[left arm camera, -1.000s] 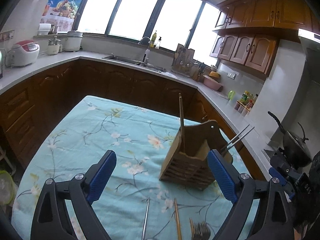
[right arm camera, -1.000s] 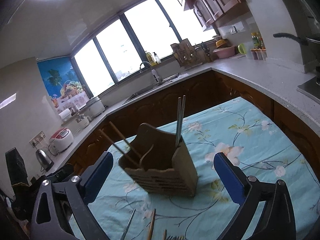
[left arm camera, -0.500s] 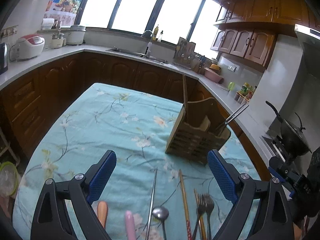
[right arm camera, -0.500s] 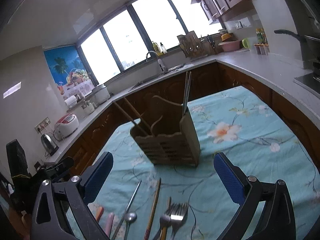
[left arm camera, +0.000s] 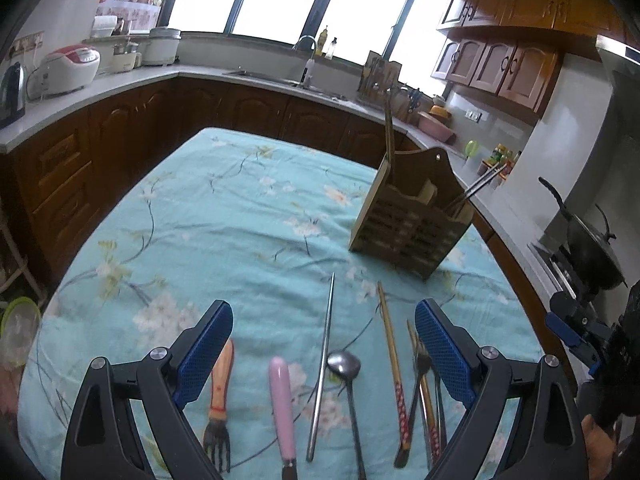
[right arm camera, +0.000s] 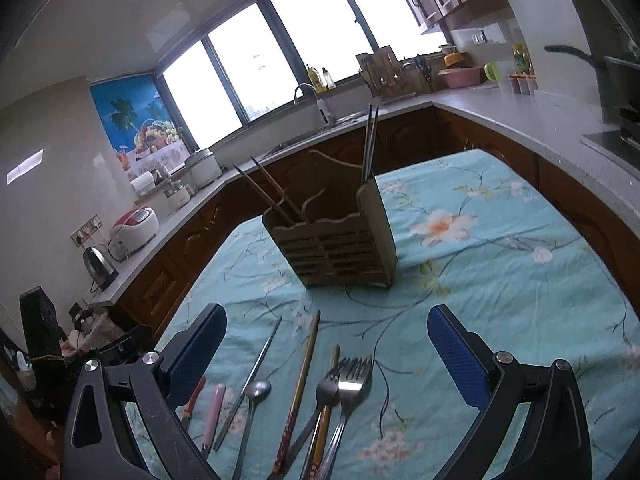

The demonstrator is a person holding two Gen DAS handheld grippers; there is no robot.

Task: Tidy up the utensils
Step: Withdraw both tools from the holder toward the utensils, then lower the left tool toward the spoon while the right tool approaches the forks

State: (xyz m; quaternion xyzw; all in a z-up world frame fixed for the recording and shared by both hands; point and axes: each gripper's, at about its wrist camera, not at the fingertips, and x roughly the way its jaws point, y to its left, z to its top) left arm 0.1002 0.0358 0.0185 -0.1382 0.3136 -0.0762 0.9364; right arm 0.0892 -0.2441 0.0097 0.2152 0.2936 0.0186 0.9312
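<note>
Standing on the floral tablecloth (left arm camera: 240,216), the wooden utensil holder (left arm camera: 412,228) sits toward the far right of the table in the left wrist view, with a wooden chopstick rising from its left compartment and a pair of metal chopsticks (right arm camera: 370,140) leaning out of its right end. The left gripper (left arm camera: 324,344) hangs above the near edge of the cloth with its jaws wide apart and nothing between the blue pads. Below it a row of loose utensils lies side by side: a wooden-handled fork (left arm camera: 219,400) at the left, a pink-handled utensil (left arm camera: 282,404), a single metal chopstick (left arm camera: 322,368), a metal spoon (left arm camera: 346,376), a wooden chopstick with a red patterned end (left arm camera: 394,364), and a cluster of metal forks (right arm camera: 344,384) partly hidden behind the right finger. The right gripper (right arm camera: 326,340) is likewise spread open and empty, hovering over the same row, with the holder standing beyond it near the middle of the table. Neither gripper touches any utensil.
</note>
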